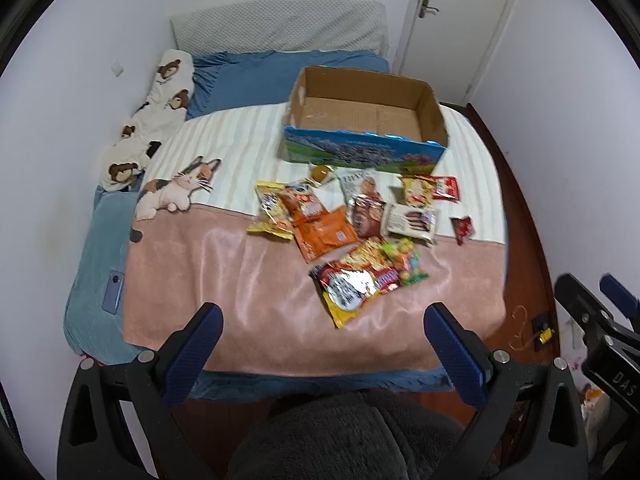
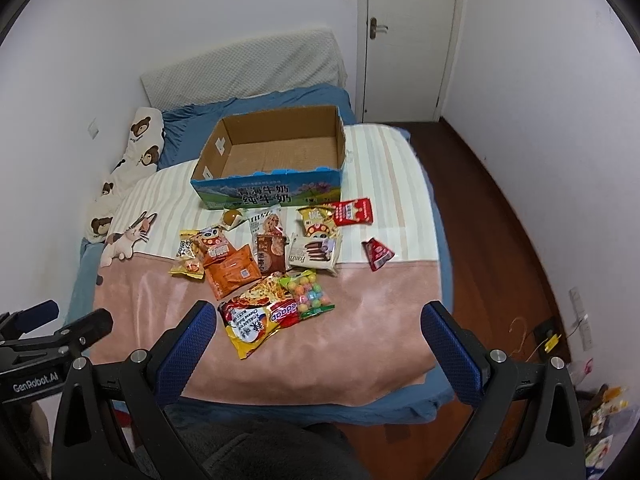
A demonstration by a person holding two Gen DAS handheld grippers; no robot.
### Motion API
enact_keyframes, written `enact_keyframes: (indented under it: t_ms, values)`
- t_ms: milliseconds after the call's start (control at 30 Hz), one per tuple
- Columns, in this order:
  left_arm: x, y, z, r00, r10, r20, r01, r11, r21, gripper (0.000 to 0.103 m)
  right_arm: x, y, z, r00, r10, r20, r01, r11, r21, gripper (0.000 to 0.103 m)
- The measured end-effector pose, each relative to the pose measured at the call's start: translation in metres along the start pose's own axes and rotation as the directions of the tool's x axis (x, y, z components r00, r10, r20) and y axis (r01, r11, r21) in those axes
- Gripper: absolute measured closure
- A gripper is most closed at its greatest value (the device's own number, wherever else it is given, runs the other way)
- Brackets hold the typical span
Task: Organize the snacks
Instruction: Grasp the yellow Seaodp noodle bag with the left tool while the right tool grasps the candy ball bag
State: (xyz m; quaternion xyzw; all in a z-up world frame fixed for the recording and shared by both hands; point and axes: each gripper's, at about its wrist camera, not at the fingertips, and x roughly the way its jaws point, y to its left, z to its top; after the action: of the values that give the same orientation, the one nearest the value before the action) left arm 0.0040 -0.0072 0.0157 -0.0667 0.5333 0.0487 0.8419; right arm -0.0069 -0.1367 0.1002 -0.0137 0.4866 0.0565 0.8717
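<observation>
An empty cardboard box [image 1: 362,114] [image 2: 276,148] with a blue printed front stands on the bed. Several snack packets lie in front of it: a yellow-red noodle bag [image 1: 352,286] [image 2: 256,322], a candy-ball bag [image 2: 310,294], an orange packet [image 1: 326,238] [image 2: 232,272], a white wafer pack [image 1: 410,222] [image 2: 314,256] and a small red packet [image 1: 462,228] [image 2: 378,254]. My left gripper [image 1: 324,316] and right gripper [image 2: 320,314] are open and empty, held above the bed's near end.
A pink and striped blanket [image 1: 256,288] with a cat picture covers the bed. A bear-print pillow [image 1: 160,112] lies by the left wall. A phone [image 1: 114,290] lies on the left edge. A wood floor [image 2: 492,232] and a door [image 2: 408,36] are at the right.
</observation>
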Motion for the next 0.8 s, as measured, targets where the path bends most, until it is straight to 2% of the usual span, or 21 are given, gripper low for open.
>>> enact_keyframes:
  t_ms: [100, 167, 267, 300, 367, 433, 500, 600, 700, 767, 800]
  values:
    - [0.019, 0.008, 0.009, 0.995, 0.085, 0.047, -0.085, 0.996, -0.003, 0.0, 0.037, -0.007, 0.0, 0.998, 0.04, -0.052, -0.037, 0.998, 0.056, 0.0]
    - [0.041, 0.013, 0.015, 0.984, 0.162, 0.07, -0.162, 0.987, 0.002, 0.0, 0.078, -0.009, -0.002, 0.988, 0.087, -0.124, -0.074, 0.991, 0.11, 0.0]
    - [0.084, 0.023, 0.021, 0.956, 0.286, 0.064, -0.289, 0.957, 0.033, 0.0, 0.154, -0.011, -0.015, 0.956, 0.161, -0.245, -0.111, 0.972, 0.206, 0.0]
    - [0.098, 0.025, 0.021, 0.949, 0.312, 0.055, -0.315, 0.948, 0.052, 0.0, 0.183, -0.01, -0.022, 0.935, 0.187, -0.3, -0.112, 0.961, 0.251, 0.0]
    - [0.128, 0.026, 0.022, 0.946, 0.322, 0.032, -0.323, 0.94, 0.111, 0.0, 0.224, -0.007, -0.036, 0.913, 0.206, -0.351, -0.105, 0.952, 0.287, 0.0]
    - [0.155, 0.019, 0.02, 0.951, 0.307, 0.02, -0.305, 0.932, 0.198, 0.0, 0.258, -0.001, -0.045, 0.906, 0.166, -0.389, -0.069, 0.965, 0.251, 0.0]
    - [0.183, 0.004, 0.017, 0.963, 0.27, -0.002, -0.256, 0.913, 0.318, 0.0, 0.281, -0.003, -0.049, 0.906, 0.132, -0.402, -0.049, 0.977, 0.21, 0.0]
    - [0.223, -0.022, 0.012, 0.978, 0.193, -0.078, -0.133, 0.867, 0.481, 0.0, 0.299, -0.013, -0.048, 0.901, 0.115, -0.418, -0.043, 0.983, 0.178, 0.0]
    - [0.257, -0.053, 0.006, 0.98, 0.13, -0.148, -0.011, 0.788, 0.616, 0.0, 0.302, -0.029, -0.046, 0.907, 0.08, -0.414, -0.028, 0.991, 0.13, 0.0]
    - [0.279, -0.073, 0.004, 0.971, 0.093, -0.222, 0.08, 0.743, 0.665, 0.0, 0.302, -0.042, -0.045, 0.904, 0.062, -0.424, -0.016, 0.994, 0.111, 0.0]
    - [0.29, -0.081, 0.003, 0.959, 0.07, -0.275, 0.14, 0.725, 0.675, 0.0, 0.304, -0.05, -0.047, 0.9, 0.054, -0.431, -0.007, 0.994, 0.111, 0.0]
